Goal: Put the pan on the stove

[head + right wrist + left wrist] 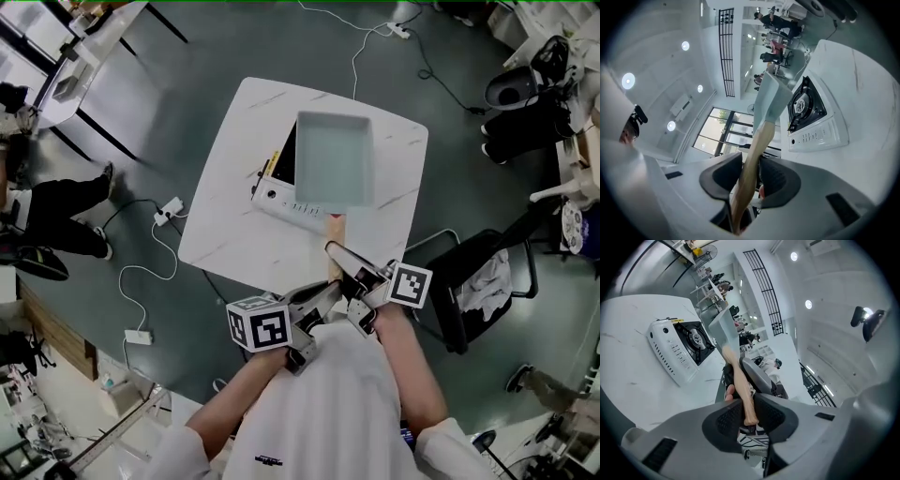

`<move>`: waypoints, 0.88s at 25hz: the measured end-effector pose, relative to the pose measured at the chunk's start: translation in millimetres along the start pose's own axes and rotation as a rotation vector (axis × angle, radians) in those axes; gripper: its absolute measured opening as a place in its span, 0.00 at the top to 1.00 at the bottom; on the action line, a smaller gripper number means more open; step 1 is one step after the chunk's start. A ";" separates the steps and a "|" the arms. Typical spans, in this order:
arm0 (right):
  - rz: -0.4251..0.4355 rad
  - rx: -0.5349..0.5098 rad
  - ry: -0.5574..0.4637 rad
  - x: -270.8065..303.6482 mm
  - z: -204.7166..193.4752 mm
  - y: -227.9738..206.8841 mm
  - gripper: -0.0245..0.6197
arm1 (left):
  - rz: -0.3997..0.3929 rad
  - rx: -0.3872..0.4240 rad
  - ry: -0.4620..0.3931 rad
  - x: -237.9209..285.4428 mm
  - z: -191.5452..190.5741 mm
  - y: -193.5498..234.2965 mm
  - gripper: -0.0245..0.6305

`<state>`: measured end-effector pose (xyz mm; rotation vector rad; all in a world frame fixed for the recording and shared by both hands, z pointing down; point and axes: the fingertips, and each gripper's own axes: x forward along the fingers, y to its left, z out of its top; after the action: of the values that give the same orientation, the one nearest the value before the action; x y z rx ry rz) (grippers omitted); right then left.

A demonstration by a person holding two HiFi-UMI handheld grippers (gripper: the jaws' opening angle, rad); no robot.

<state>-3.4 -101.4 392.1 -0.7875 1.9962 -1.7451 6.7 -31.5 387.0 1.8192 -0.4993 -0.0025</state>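
Observation:
A pale rectangular pan point(333, 155) with a wooden handle point(335, 230) is held over the white portable stove point(274, 192) on the white table point(225, 234). In both gripper views the pan point(723, 329) point(771, 101) is raised clear of the black burner point(696, 339) point(805, 105). My left gripper point(319, 298) point(749, 414) is shut on the end of the handle point(740, 380). My right gripper point(354, 272) point(751, 176) is shut on the handle point(754, 154) a little further along, just ahead of the left one.
The stove's control panel point(305, 208) faces me. A dark chair with cloth on it point(478, 281) stands right of the table. Cables and a power strip point(171, 210) lie on the floor at left, near a seated person's legs point(52, 230).

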 end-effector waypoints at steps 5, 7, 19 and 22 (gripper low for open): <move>-0.008 0.006 0.004 11.7 5.6 -13.8 0.77 | 0.012 -0.008 0.016 4.3 8.8 15.5 0.84; -0.017 0.015 0.014 17.2 4.8 -22.8 0.77 | 0.028 0.002 0.023 4.6 10.8 24.9 0.84; -0.039 0.063 0.001 58.8 11.4 -81.7 0.77 | 0.019 -0.027 0.079 11.7 32.3 92.5 0.84; -0.059 0.059 0.004 65.8 12.6 -93.7 0.77 | -0.007 -0.041 0.095 14.0 35.3 106.0 0.84</move>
<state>-31.2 -159.5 487.6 -0.8326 1.9332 -1.8307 -24.8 -91.7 476.8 1.7718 -0.4226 0.0678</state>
